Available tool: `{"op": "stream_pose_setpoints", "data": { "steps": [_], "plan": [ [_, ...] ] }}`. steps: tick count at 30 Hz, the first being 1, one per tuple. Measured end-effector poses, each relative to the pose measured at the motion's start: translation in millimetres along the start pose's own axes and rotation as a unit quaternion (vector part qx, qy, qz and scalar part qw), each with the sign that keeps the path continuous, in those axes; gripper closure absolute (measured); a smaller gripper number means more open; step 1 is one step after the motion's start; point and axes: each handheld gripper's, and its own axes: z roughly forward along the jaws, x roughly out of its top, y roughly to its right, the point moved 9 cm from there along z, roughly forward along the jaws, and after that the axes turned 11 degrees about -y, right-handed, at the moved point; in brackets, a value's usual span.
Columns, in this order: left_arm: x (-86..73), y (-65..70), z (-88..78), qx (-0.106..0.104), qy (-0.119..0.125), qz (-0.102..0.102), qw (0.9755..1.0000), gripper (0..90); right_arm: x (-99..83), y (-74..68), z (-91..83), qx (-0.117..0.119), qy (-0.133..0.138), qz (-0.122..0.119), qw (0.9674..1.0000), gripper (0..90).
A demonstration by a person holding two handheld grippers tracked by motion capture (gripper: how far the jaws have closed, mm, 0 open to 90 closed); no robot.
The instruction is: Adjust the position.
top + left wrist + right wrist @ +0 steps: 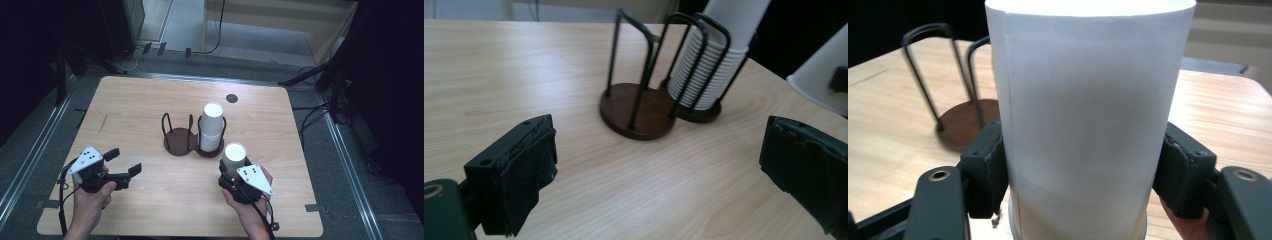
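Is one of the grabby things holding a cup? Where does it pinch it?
Yes. The right gripper is shut on a white paper cup, pinching its side wall low down, one pad on each side. The left gripper is open and holds nothing.

The pale wooden desk [150, 100] is brightly lit from above, while the room around it is very dark. In the right gripper view, the top of the tall white paper cup [1088, 115] glares, and the black wire cup rack [943, 75] behind it looks blurry.
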Motion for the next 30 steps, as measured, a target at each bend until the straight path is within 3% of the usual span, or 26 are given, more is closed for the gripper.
{"op": "stream_pose_setpoints", "data": {
  "steps": [3,5,8,14,16,19,22,24,25,26,30],
  "plan": [
    [1.9,13.4,2.9,-0.018,-0.006,0.008,0.9998,2.5,-4.5,-14.6,2.2,0.007,0.0,-0.024,0.9997,31.8],
    [2.5,17.9,3.4,-0.025,-0.008,0.011,0.9996,2.6,-5.5,-17.2,2.6,0.008,0.0,-0.029,0.9996,31.9],
    [2.8,30.6,5.7,-0.039,-0.013,0.02,0.9989,2.6,-10.9,-29.9,5.3,0.005,-0.001,-0.058,0.9983,32.0],
    [-1.0,47.2,13.4,-0.053,-0.029,0.037,0.9975,2.6,-17.3,-46.5,7.3,0.002,-0.003,-0.095,0.9955,32.2],
    [-3.0,55.4,17.0,-0.061,-0.037,0.045,0.9964,2.6,-21.2,-56.6,8.4,-0.003,0.0,-0.124,0.9923,32.2],
    [-4.4,60.5,18.9,-0.066,-0.042,0.052,0.9955,2.6,-23.2,-60.6,9.0,-0.009,0.001,-0.14,0.9901,32.3],
    [-7.0,68.5,22.5,-0.076,-0.05,0.056,0.9943,2.7,-27.6,-67.5,10.8,-0.026,0.004,-0.18,0.9832,32.3],
    [-7.6,70.3,23.5,-0.078,-0.052,0.058,0.9939,2.7,-29.9,-70.5,11.8,-0.034,0.006,-0.198,0.9796,32.3],
    [-8.2,72.1,24.5,-0.079,-0.054,0.059,0.9937,2.7,-29.9,-70.5,11.8,-0.034,0.006,-0.198,0.9796,32.3],
    [-9.4,75.7,26.5,-0.079,-0.057,0.064,0.9932,4.5,-32.2,-73.5,12.7,-0.037,0.005,-0.211,0.9767,32.3],
    [-12.7,83.6,31.0,-0.085,-0.067,0.071,0.9916,5.9,-36.4,-78.4,14.6,-0.044,0.006,-0.236,0.9707,32.3]
  ]
}}
